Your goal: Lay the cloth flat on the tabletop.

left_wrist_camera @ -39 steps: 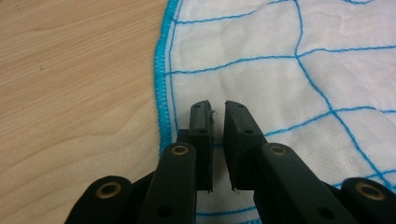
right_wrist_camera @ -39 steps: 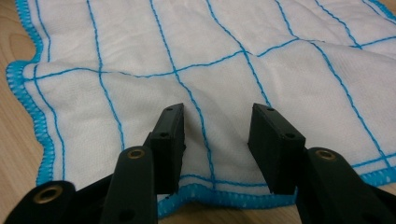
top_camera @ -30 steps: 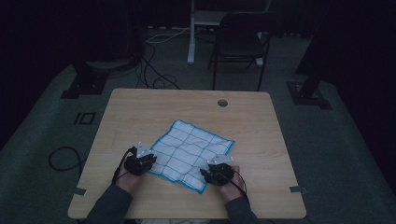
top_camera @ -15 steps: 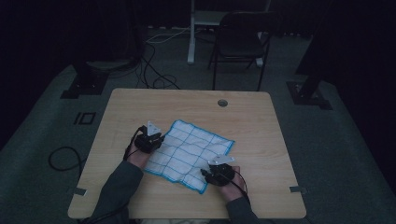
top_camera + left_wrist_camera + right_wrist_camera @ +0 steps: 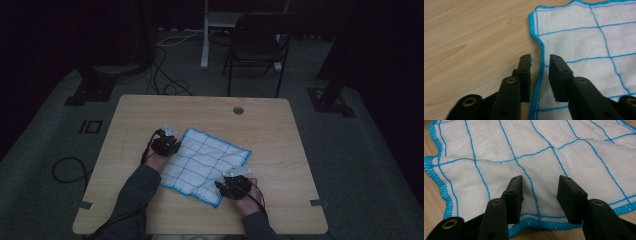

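Straddling the cloth (image 5: 584, 42) hem, left gripper (image 5: 540, 62) narrowly open; right gripper (image 5: 539, 186) wide open.

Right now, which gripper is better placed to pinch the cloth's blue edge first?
Left, probably: the left gripper has open jaws either side of the cloth hem. The right gripper stands wider, over the cloth.

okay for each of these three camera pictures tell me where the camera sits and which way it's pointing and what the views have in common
High view: above the person's side, looking forward and down on the light wooden table; forearms, left tongs and right tongs show.
Left gripper view: rides the left tongs, looking along open black jaws that straddle the blue hem of the white cloth with blue grid lines.
Right gripper view: rides the right tongs, open jaws over the cloth's near edge.
Shared: all show the cloth and table.
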Demonstrator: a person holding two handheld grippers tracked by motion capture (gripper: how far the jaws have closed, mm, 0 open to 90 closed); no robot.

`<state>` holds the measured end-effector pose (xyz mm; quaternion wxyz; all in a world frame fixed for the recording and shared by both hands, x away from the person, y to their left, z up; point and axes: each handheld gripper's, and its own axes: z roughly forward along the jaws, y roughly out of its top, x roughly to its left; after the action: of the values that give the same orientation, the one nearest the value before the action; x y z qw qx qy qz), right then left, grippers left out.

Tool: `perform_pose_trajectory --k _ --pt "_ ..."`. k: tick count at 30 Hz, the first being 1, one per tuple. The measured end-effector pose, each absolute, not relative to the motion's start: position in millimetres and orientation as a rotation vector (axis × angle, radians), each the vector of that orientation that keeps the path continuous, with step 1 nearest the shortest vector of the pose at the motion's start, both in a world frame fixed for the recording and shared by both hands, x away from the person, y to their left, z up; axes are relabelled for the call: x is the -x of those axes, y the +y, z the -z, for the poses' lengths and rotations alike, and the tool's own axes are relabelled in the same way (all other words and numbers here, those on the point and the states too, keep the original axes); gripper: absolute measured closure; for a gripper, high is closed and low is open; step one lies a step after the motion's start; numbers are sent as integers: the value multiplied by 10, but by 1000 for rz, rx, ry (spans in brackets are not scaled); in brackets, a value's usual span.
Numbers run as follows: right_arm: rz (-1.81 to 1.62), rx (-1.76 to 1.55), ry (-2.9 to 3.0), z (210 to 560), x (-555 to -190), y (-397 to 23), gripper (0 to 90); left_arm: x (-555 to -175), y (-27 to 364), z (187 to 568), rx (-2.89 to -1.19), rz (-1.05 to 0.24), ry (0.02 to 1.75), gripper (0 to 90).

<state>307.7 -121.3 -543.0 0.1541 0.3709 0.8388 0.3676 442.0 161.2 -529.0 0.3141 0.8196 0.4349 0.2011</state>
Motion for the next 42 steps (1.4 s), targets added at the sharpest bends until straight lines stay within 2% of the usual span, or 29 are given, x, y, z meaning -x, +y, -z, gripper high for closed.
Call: perform_pose_trajectory --k 3,5,26,42 --pt "-1054 -1064 2404 5430 -3077 -1214 556 -4428 1629 5311 -2163 -508 1160 867" --pt "-1054 -1063 2403 5431 -3076 -1214 556 -4431 1636 5309 -2159 -503 1167 880" --pt "-1049 -1057 2405 5428 -3074 -1234 557 -4335 1761 5226 -2143 -532 1166 883" --pt "-1028 -1082 2402 5416 -3102 -1320 548 -4102 1934 5259 -2117 -517 1174 883"
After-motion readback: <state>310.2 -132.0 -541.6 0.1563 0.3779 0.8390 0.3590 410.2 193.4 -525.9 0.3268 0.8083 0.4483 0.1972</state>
